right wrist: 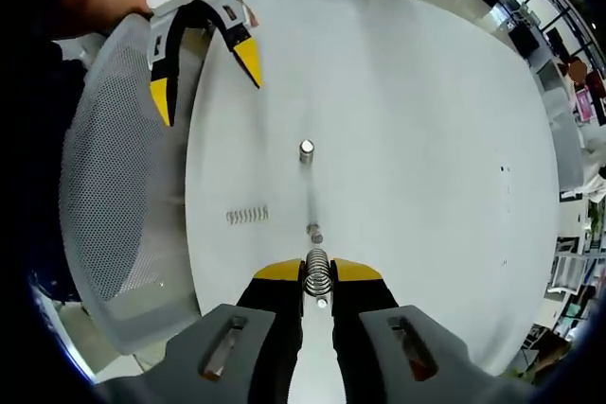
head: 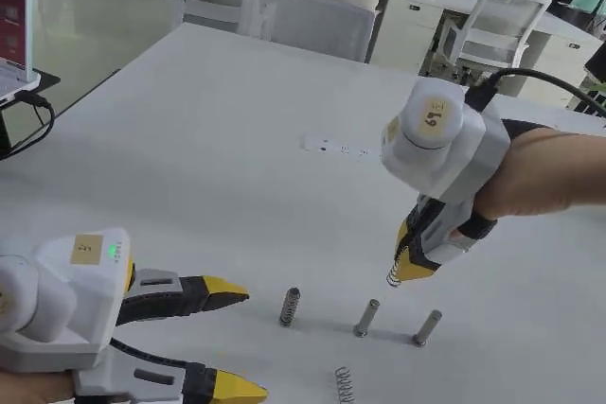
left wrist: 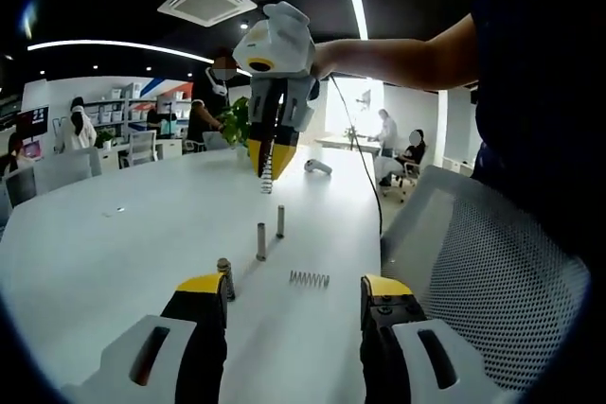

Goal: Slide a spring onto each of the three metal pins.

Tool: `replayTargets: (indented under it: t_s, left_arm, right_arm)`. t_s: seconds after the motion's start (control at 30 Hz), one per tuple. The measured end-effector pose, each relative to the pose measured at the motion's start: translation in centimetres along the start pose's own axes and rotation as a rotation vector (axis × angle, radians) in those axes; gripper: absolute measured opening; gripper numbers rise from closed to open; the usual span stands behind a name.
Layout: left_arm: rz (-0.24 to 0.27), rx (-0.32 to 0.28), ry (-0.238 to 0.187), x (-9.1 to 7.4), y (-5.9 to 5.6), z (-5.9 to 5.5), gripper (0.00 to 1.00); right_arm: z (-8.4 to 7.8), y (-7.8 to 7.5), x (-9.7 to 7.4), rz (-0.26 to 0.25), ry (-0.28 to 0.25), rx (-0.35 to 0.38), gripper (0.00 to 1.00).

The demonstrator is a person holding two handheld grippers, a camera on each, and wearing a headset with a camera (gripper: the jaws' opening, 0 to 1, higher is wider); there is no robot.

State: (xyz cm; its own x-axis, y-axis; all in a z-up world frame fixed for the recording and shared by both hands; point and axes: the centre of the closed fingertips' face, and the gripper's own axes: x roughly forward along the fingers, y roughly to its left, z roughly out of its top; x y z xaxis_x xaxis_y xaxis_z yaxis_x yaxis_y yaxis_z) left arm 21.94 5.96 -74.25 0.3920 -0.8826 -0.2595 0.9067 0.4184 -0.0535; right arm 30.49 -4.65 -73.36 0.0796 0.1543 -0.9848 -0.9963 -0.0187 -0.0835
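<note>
Across the white tabletop (head: 218, 120), the task's things stood gathered toward its near edge. By that edge, on the left, the left gripper (head: 232, 338) lay low over the surface with its yellow-tipped jaws spread wide and nothing between them. The right gripper (head: 409, 270) hung above the surface on the right, tips slanted downward. It was clenched on the held spring (head: 393, 277), which stuck out below the tips clear of the tabletop. In the right gripper view the jaws pinched that spring across its coils.

Three pins stood upright in a row along the near edge. The left pin (head: 294, 292) carried the fitted spring (head: 288, 310) around it, just beyond the left gripper's upper jaw tip. The middle pin (head: 366, 318) and the right pin (head: 426, 327) were bare. The held spring hovered above these two, near the middle pin's top but apart from it.

The loose spring (head: 344, 384) lay flat between the row and the near edge. In the left gripper view it sat just ahead of the open jaws, touching neither.
</note>
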Motion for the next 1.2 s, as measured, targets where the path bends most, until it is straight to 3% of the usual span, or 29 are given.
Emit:
replayTargets:
  t_s: [0.57,1.2]
  left_arm:
    - [0.02,-0.001,-0.007,-0.3,0.6,-0.1,0.58]
    - [0.021,-0.004,-0.002,-0.4,1.0,-0.2,0.56]
  right_arm:
    - [-0.4,-0.5,3.1,0.027,0.018,0.015,0.08]
    - [0.0,-0.5,4.3,0.047,0.004,0.028,0.08]
